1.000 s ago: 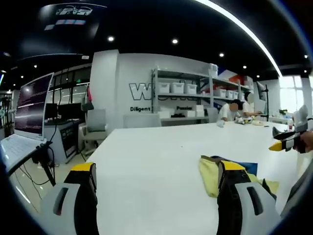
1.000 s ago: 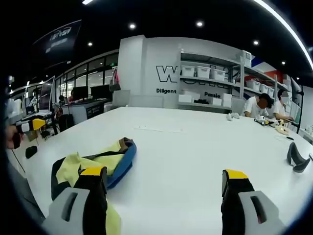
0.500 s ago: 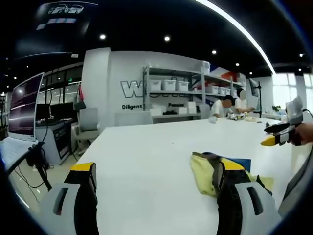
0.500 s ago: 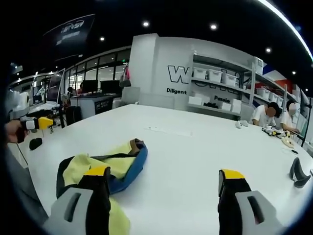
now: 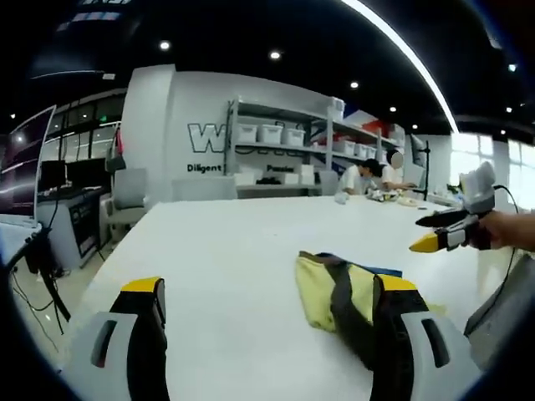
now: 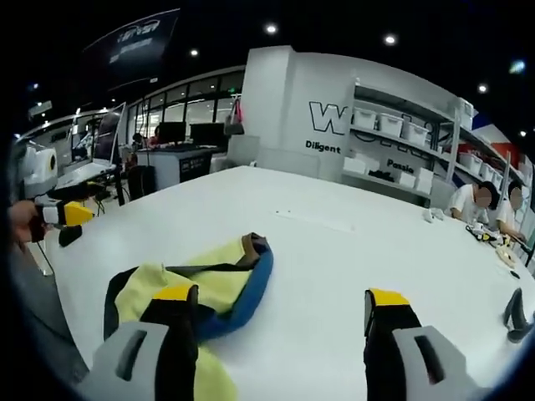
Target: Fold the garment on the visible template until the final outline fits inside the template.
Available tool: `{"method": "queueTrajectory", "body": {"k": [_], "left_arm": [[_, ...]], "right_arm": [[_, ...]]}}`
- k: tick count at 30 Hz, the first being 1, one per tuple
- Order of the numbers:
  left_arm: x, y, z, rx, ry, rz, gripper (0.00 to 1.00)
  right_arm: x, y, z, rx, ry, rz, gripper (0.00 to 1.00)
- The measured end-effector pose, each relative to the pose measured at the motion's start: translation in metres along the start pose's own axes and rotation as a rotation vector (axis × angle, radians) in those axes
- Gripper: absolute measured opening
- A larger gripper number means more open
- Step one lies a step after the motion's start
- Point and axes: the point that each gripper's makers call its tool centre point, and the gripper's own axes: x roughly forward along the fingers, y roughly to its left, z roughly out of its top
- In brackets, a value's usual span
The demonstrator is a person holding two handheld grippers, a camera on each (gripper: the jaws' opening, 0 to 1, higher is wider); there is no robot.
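Note:
A crumpled garment (image 5: 338, 288) in yellow, black and blue lies in a heap on the white table (image 5: 234, 251). In the left gripper view it sits right of centre, partly behind my right-hand jaw. My left gripper (image 5: 272, 292) is open and holds nothing. The garment (image 6: 209, 284) lies at the lower left in the right gripper view, behind the left-hand jaw. My right gripper (image 6: 276, 301) is open and holds nothing. The right gripper (image 5: 443, 238) also shows at the right edge of the left gripper view, above the table. The left gripper (image 6: 58, 213) appears at the left edge of the right gripper view.
Seated people (image 5: 372, 174) work at the table's far end. White shelving (image 5: 280, 150) with bins lines the back wall. Desks with monitors (image 6: 163, 138) stand beyond the table's left side. A dark object (image 6: 516, 307) rests near the table's right edge.
Both cameras have swung toward the garment, which now sits closer to the middle of each view. The jaws stay open as before.

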Motion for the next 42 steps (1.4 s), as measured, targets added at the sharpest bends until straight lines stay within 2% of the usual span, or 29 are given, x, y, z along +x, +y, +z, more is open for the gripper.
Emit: {"method": "queueTrajectory", "body": {"k": [2, 5, 8, 10, 12, 14, 18, 23, 26, 30, 33, 36, 37, 38, 41, 42], "left_arm": [[0.002, -0.008, 0.002, 0.036, 0.004, -0.028, 0.99], [0.006, -0.017, -0.001, 0.032, 0.035, -0.060, 0.98], [0.011, -0.029, -0.006, 0.047, 0.069, -0.117, 0.94], [0.014, -0.039, -0.009, 0.021, 0.092, -0.165, 0.93], [0.018, -0.045, -0.015, 0.071, 0.132, -0.198, 0.90], [0.020, -0.051, -0.026, 0.116, 0.190, -0.227, 0.86], [0.021, -0.068, -0.051, 0.075, 0.314, -0.309, 0.72], [0.028, -0.080, -0.071, 0.121, 0.377, -0.352, 0.61], [0.028, -0.088, -0.083, 0.120, 0.427, -0.389, 0.48], [0.032, -0.093, -0.087, 0.124, 0.434, -0.403, 0.40], [0.033, -0.099, -0.091, 0.114, 0.453, -0.427, 0.28], [0.036, -0.100, -0.096, 0.115, 0.469, -0.420, 0.27], [0.037, -0.101, -0.098, 0.114, 0.475, -0.422, 0.25], [0.037, -0.101, -0.098, 0.112, 0.476, -0.425, 0.22], [0.036, -0.104, -0.101, 0.093, 0.496, -0.433, 0.13], [0.036, -0.103, -0.102, 0.093, 0.498, -0.432, 0.09]], "right_arm": [[0.006, 0.004, -0.003, 0.012, 0.018, 0.024, 0.75], [0.013, 0.006, -0.011, 0.012, 0.051, 0.041, 0.69], [0.018, 0.009, -0.018, 0.033, 0.080, 0.058, 0.67], [0.022, 0.010, -0.023, 0.033, 0.092, 0.068, 0.66], [0.024, 0.011, -0.027, 0.031, 0.111, 0.072, 0.63], [0.027, 0.013, -0.030, 0.041, 0.131, 0.080, 0.58], [0.031, 0.018, -0.039, 0.087, 0.170, 0.108, 0.53], [0.038, 0.027, -0.052, 0.096, 0.230, 0.138, 0.46], [0.041, 0.030, -0.059, 0.134, 0.272, 0.151, 0.39], [0.044, 0.036, -0.065, 0.191, 0.297, 0.174, 0.33], [0.046, 0.041, -0.070, 0.221, 0.326, 0.185, 0.28], [0.046, 0.049, -0.072, 0.268, 0.346, 0.212, 0.20], [0.046, 0.049, -0.074, 0.317, 0.364, 0.196, 0.20], [0.047, 0.050, -0.074, 0.317, 0.362, 0.200, 0.18], [0.047, 0.055, -0.073, 0.322, 0.360, 0.226, 0.02], [0.046, 0.057, -0.073, 0.322, 0.359, 0.233, 0.00]]}}
